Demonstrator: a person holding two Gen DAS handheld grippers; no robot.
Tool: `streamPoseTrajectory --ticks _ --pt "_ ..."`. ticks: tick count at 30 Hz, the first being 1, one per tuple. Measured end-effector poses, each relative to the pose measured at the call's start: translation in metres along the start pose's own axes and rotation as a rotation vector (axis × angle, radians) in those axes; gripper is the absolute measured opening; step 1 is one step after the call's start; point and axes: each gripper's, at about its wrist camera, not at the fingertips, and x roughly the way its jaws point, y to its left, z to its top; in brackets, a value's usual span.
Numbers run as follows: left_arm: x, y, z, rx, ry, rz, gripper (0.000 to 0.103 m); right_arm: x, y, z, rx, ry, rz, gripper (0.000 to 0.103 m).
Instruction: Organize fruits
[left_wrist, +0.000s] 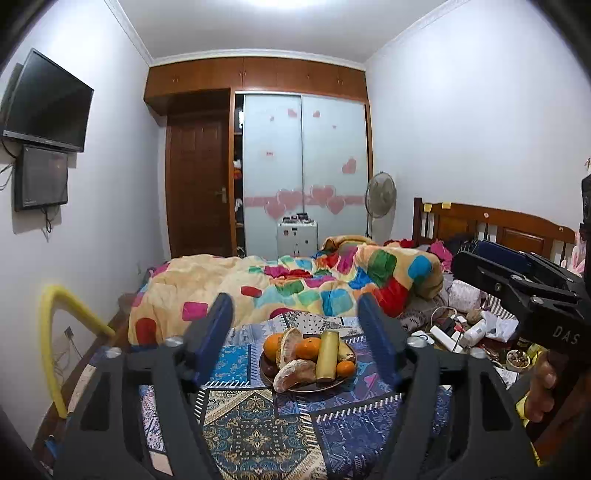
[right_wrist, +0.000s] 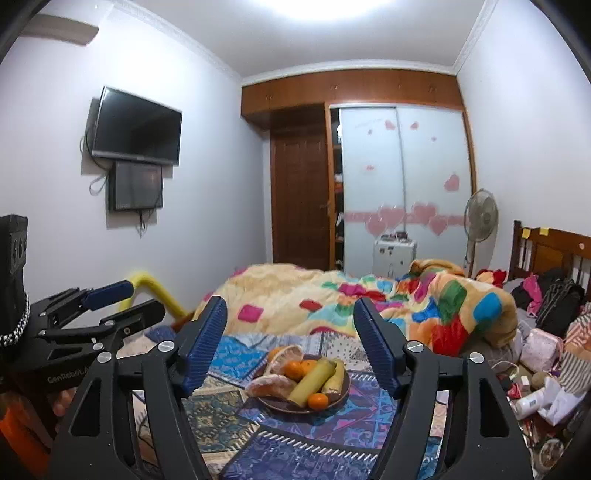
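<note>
The plate (left_wrist: 334, 384) of fruit lies ahead of both grippers, left gripper (left_wrist: 295, 332) and right gripper (right_wrist: 290, 338) alike spread empty (neither clearly nearer); the banana (left_wrist: 328, 355) points away.

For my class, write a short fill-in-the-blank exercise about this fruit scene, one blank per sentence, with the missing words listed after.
1. The fruit sits piled on a dark ____ on the patterned bedspread.
2. Both the left hand-held gripper and the right hand-held gripper have their jaws ____.
3. The small round fruits, like the orange at the front, are coloured ____.
4. On the left wall hangs a black ____ above a smaller screen.

Missing words: plate; open; orange; television
</note>
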Motion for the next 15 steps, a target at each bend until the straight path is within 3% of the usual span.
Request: streamPoseTrajectory --ticks 8,10,15 --pt "-0.033 -0.003 -0.003 -0.001 -0.054 0.039 0.102 -0.022 0.010 -0.009 0.000 -0.038 -0.044 0.094" --pt "-0.039 -0.005 -0.005 0.000 -0.061 0.043 0.103 -0.026 0.010 -0.010 0.010 -0.045 -0.045 0.102" --pt "-0.045 -0.005 -0.007 -0.008 -0.068 0.049 0.103 -0.033 0.013 -0.011 0.013 -0.065 -0.063 0.103"
